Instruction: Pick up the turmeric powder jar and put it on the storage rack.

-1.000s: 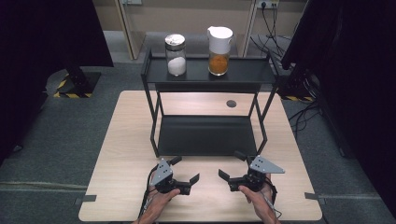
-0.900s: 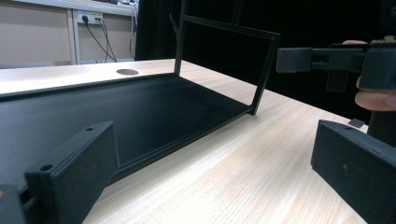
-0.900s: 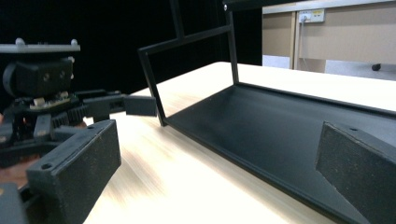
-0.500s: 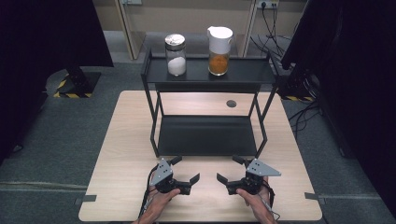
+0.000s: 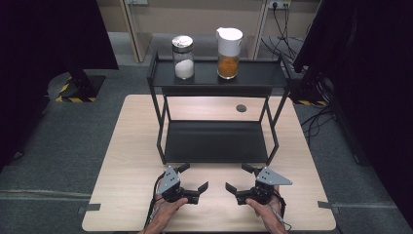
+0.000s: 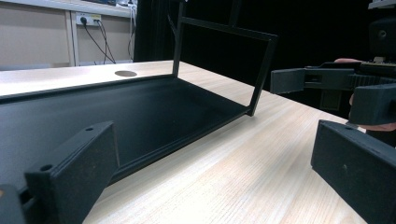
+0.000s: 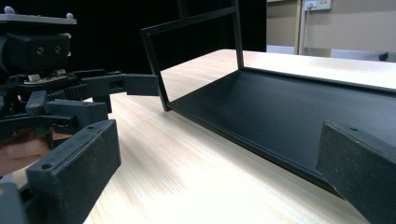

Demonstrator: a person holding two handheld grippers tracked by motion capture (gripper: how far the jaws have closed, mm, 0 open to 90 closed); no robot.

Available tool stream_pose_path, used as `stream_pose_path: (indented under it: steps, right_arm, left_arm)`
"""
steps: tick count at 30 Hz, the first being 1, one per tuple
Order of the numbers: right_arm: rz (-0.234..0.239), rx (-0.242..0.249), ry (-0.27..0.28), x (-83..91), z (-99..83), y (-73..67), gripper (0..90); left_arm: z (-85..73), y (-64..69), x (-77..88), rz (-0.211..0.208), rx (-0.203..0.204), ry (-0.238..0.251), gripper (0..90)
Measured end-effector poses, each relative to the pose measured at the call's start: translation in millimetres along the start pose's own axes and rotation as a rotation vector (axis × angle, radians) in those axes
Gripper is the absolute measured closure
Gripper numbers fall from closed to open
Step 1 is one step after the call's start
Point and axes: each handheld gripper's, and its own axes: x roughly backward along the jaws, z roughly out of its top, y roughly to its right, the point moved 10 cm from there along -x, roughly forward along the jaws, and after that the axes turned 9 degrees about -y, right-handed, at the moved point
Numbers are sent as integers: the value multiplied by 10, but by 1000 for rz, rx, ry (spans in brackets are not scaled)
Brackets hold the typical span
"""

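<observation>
Grey carpet ran round the wooden table (image 5: 136,146), and dark screens closed off both sides of the room. On the table stood a black two-tier rack (image 5: 216,141), its lower tray bare and its front edge just beyond your grippers.

Your left gripper (image 5: 194,176) sat low at the near edge of the table, at about 7 o'clock from the rack's middle, jaws spread wide and holding nothing. One jaw pointed toward the rack's front left leg, the other toward the right gripper. In the left gripper view the rack's lower tray (image 6: 140,112) lay ahead at 11 o'clock, with the right gripper (image 6: 322,91) at 2 o'clock.

Your right gripper (image 5: 239,176) sat at about 5 o'clock from the rack's middle, level with the left one and near it but apart. Its jaws were also wide and empty. In the right gripper view the tray (image 7: 289,112) lay ahead at 1 o'clock, and the left gripper (image 7: 84,95) showed at 10 o'clock.

On the top shelf (image 5: 258,78), well apart from both grippers, stood two jars: one with white contents (image 5: 183,57) at 11 o'clock and one with orange contents and a white lid (image 5: 228,46) at 12 o'clock.

A round hole (image 5: 241,108) marked the table behind the rack.
</observation>
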Motion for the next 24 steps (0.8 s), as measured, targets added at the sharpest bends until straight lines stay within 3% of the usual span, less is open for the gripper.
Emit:
stream_pose_path:
  steps: [24]
  right_arm:
    - [-5,-18,-1,12,-11,20,5]
  left_arm:
    - [5,15,1,-1,-6,-1,3]
